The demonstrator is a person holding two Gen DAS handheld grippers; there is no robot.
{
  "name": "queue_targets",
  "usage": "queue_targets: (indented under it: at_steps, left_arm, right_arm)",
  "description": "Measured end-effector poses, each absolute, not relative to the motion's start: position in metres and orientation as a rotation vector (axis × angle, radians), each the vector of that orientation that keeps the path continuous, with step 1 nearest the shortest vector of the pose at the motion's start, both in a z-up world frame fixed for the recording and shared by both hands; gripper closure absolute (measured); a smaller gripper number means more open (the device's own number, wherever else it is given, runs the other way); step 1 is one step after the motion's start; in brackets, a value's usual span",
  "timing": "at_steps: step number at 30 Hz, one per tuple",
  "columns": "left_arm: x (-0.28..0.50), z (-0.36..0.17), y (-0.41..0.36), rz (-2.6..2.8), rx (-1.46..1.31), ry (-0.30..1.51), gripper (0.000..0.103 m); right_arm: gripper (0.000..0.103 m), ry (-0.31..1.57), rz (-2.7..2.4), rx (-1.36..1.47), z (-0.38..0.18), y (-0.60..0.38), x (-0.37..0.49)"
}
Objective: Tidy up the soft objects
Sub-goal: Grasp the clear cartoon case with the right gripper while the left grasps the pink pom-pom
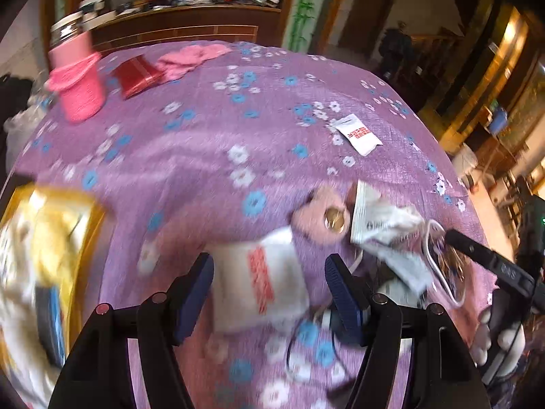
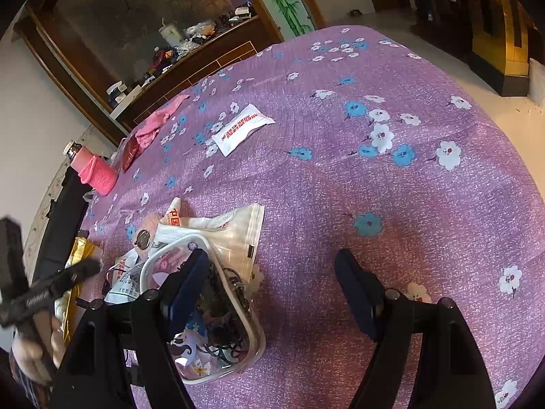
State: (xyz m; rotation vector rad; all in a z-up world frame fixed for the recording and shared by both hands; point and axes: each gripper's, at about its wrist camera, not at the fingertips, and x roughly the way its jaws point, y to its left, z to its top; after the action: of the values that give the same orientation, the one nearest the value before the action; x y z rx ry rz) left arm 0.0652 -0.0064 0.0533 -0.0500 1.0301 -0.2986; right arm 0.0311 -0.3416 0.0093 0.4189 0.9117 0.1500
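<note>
My left gripper (image 1: pixel 269 289) is open and hangs low over the purple flowered cloth (image 1: pixel 211 143). A white tissue packet (image 1: pixel 262 286) with red print lies on the cloth between its fingers, blurred like the cloth and apart from the right pad. Just beyond it sit a pink fluffy item (image 1: pixel 316 225) with a gold disc and crumpled white plastic bags (image 1: pixel 385 225). My right gripper (image 2: pixel 272 286) is open above bare cloth (image 2: pixel 374 187). Its left finger (image 2: pixel 187 289) overlaps a clear zip pouch (image 2: pixel 218 334) full of small dark things. A second tissue packet (image 2: pixel 242 129) lies farther off.
A pink bottle in a knitted sleeve (image 1: pixel 76 78), a red packet (image 1: pixel 136 75) and a pink cloth (image 1: pixel 190 58) sit at the far side. A gold-rimmed box (image 1: pixel 51 238) stands at the left edge. A thin cable (image 1: pixel 306 351) loops near my left gripper.
</note>
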Motion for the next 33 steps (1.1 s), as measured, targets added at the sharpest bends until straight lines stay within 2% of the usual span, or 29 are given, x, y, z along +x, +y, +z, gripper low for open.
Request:
queue_targets:
  at_steps: [4,18,19,20,21,22,26,33]
  left_arm:
    - [0.094,0.039,-0.027,-0.365,0.016,1.062,0.032]
    - [0.122,0.011,-0.087,-0.540,0.226,1.058,0.032]
    - [0.124,0.011,-0.090,-0.550,0.221,1.060,0.036]
    - [0.124,0.012,-0.091,-0.553,0.213,1.059,0.055]
    - [0.125,0.013,-0.092,-0.558,0.195,1.060,0.064]
    - [0.126,0.013,-0.092,-0.564,0.181,1.070,0.067]
    - [0.121,0.014,-0.090,-0.557,0.190,1.050,0.068]
    - [0.116,0.014,-0.093,-0.544,0.230,1.035,0.067]
  right_arm:
    - [0.024,0.912,0.144,0.420,0.009,-0.342,0.032]
    - [0.024,0.938,0.215,0.391,0.009,-0.331,0.031]
    - [0.024,0.938,0.221,0.379,0.010,-0.329,0.031]
    - [0.024,0.940,0.227,0.374,0.010,-0.328,0.031]
    - [0.024,0.942,0.235,0.373,0.010,-0.326,0.030]
    - [0.024,0.944,0.243,0.372,0.010,-0.325,0.030]
    - [0.016,0.957,0.271,0.343,0.010,-0.318,0.029]
    - [0.014,0.933,0.344,0.190,0.018,-0.284,0.019]
